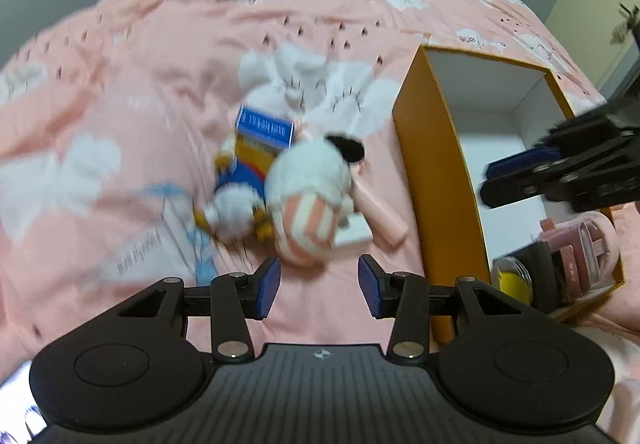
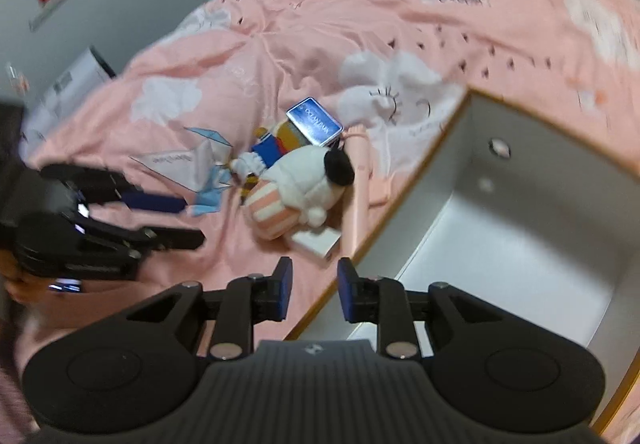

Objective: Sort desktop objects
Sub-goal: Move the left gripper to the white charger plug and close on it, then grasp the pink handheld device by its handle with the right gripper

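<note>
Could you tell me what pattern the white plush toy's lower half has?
Pink and white stripes on the plush; the right wrist view shows it best.

Duck toy point(image 1: 236, 200) blurred; box point(image 1: 440, 180) cut off

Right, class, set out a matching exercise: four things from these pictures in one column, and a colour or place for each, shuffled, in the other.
Things:
1. round white plush toy with a black ear
2. flat rectangular tin
3. open cardboard box
4. round yellow container

Descriptions:
A. orange outside, white inside
B. shiny blue lid with white lettering
C. lying inside the box, at its near end
D. pink and white stripes on its lower part

Pairs: 1-D, 2-B, 3-A, 4-C
</note>
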Motion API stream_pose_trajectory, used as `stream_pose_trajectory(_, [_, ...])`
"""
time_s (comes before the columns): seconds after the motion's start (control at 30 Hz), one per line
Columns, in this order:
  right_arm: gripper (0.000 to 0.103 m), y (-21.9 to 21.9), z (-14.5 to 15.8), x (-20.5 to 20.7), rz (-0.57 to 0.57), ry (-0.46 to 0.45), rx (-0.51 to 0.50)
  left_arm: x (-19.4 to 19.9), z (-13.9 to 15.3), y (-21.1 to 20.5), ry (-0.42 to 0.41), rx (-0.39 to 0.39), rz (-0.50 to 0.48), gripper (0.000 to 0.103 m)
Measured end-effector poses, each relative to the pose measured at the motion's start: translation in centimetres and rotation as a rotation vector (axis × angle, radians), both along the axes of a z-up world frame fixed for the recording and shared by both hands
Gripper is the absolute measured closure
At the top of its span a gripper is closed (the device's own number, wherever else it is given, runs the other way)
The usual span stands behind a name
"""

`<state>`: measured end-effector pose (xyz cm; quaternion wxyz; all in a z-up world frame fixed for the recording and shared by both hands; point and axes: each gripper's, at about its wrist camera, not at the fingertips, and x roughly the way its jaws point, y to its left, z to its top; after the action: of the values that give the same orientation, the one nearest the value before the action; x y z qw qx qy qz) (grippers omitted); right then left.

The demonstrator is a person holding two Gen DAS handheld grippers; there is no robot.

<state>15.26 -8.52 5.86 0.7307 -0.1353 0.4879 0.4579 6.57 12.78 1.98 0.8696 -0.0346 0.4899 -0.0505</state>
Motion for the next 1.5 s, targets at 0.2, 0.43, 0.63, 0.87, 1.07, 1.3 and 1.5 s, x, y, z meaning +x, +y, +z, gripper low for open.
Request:
stream_pose_trajectory(0.2, [0.078,3.9,-1.4,2.4,0.027,-0.025,-0.090,2.2,-0.2,-2.6,-0.055,0.139,-0.133,0.053])
stream_pose_trajectory(0.43, [0.078,6.8,-2.3,4.3,0.140,-0.127,-0.201,2.8,-4.1,-7.3,-0.097,0.308,-0.482,0.053])
stream_pose_trajectory(0.63, [0.079,9.4,-3.3,7.5,0.236,-0.146,-0.302,3.9,-7.6,-9.2,-0.089,0.461,-0.715,0.058])
stream_pose_trajectory(0.87, [0.079,10.5,-3.7,9.2,0.243,-0.152,-0.300,3.0,-11.0,-11.3,-0.055,0.635,-0.913,0.058])
stream_pose_trajectory(1.07, [0.078,9.9,-3.6,8.7,0.267,-0.155,-0.268,2.5,-14.1,-12.6,-0.029,0.810,-1.001,0.056])
stream_pose_trajectory(1.3, [0.078,9.2,-3.1,8.7,0.266,-0.149,-0.230,1.9,-16.3,-13.1,-0.075,0.953,-1.040,0.066])
stream_pose_trajectory(1.5, [0.079,9.3,-3.2,8.8,0.277,-0.145,-0.236,1.5,-14.0,-11.6,-0.085,0.824,-0.916,0.066])
